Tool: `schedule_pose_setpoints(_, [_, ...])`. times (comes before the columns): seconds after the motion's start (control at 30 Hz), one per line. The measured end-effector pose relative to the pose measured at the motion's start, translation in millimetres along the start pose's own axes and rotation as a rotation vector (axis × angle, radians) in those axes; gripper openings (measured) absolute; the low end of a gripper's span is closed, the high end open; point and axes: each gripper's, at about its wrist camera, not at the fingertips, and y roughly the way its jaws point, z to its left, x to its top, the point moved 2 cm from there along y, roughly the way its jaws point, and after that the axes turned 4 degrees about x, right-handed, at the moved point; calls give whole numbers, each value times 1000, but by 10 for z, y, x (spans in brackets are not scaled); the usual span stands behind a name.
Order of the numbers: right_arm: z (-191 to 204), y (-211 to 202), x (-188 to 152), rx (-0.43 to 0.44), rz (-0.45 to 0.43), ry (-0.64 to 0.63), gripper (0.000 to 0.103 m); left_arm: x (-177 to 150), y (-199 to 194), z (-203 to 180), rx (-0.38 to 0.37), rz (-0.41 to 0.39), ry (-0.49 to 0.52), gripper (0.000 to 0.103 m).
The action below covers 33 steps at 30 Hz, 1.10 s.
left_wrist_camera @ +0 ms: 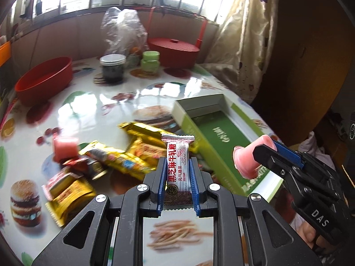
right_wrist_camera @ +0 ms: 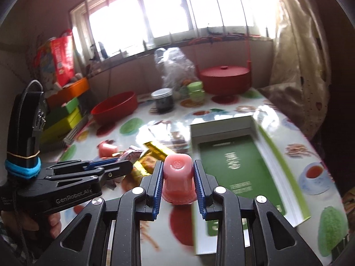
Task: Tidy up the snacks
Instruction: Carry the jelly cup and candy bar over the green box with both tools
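Observation:
My left gripper point(left_wrist_camera: 177, 166) is shut on a white and red candy bar point(left_wrist_camera: 177, 166) held upright above the table. My right gripper point(right_wrist_camera: 177, 173) is shut on a pink jelly cup point(right_wrist_camera: 177, 177), which also shows in the left wrist view point(left_wrist_camera: 248, 157) over the near edge of the open green box point(left_wrist_camera: 221, 133). The box point(right_wrist_camera: 235, 153) lies open with a green floor. A pile of yellow and red snack packets point(left_wrist_camera: 115, 157) and a second pink jelly cup point(left_wrist_camera: 65, 148) lie left of the box. The left gripper shows in the right wrist view point(right_wrist_camera: 124, 166).
A red bowl point(left_wrist_camera: 44, 79) stands at the far left. A dark jar point(left_wrist_camera: 112, 68), a green jar point(left_wrist_camera: 150, 62), a clear plastic bag point(left_wrist_camera: 124, 28) and a red lidded pot point(left_wrist_camera: 175, 51) stand at the back. The table edge curves close right of the box, by a curtain point(left_wrist_camera: 248, 44).

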Motion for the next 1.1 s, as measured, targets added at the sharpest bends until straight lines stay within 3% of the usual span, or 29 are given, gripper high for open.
schedule_pose_setpoints(0.6, [-755,-40,-158,-172,30,77,26,182,468,-777,-143,81,87,21])
schedule_pose_setpoints(1.1, [-1027,40,-289,-222,69,84,26,77,763,-1026,-127,142,143,21])
